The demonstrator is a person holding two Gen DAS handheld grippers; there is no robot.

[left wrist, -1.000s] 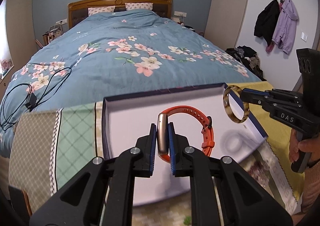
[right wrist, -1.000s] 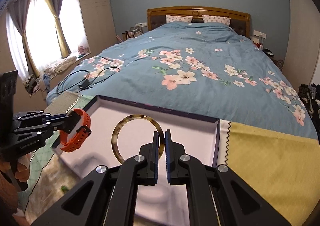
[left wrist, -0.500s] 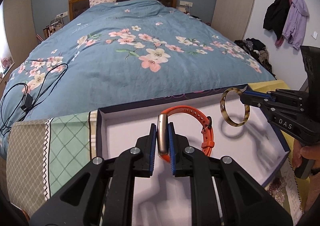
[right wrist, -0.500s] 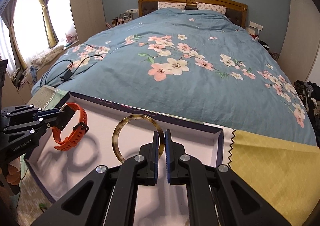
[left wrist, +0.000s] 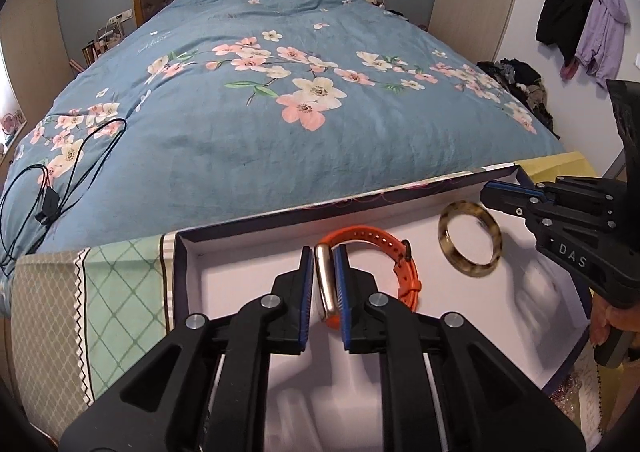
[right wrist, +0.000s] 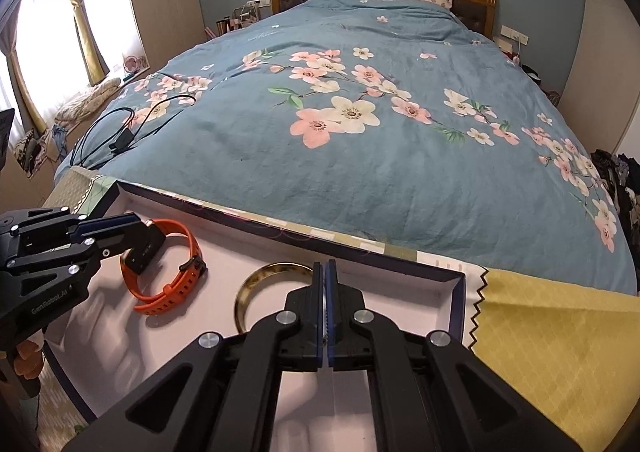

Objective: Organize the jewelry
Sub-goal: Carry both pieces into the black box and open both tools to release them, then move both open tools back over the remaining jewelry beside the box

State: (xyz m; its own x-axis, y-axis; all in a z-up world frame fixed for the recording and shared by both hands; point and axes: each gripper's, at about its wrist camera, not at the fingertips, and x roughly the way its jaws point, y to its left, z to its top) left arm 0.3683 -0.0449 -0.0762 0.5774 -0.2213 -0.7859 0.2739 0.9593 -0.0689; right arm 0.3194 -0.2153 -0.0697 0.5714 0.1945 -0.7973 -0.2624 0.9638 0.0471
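Observation:
My left gripper (left wrist: 323, 252) is shut on the gold case of an orange-strapped watch (left wrist: 400, 260), held low inside a shallow white-lined box (left wrist: 188, 272). The same watch (right wrist: 176, 284) and left gripper (right wrist: 138, 236) show at the left of the right wrist view. My right gripper (right wrist: 324, 272) is shut on a tortoiseshell bangle (right wrist: 256, 284), low over the box's right half (right wrist: 452, 300). In the left wrist view the bangle (left wrist: 444, 240) hangs from the right gripper (left wrist: 490, 192) at the right.
The box lies on patchwork cloth, green and grey at the left (left wrist: 116, 292) and yellow at the right (right wrist: 560, 332), at the foot of a bed with a blue floral duvet (left wrist: 280, 112). A black cable (left wrist: 52, 196) lies on the duvet's left. Coats (left wrist: 580, 24) hang on the right wall.
Both grippers have moved down and forward into the box, each keeping its item. The watch and bangle now sit close to the box floor.

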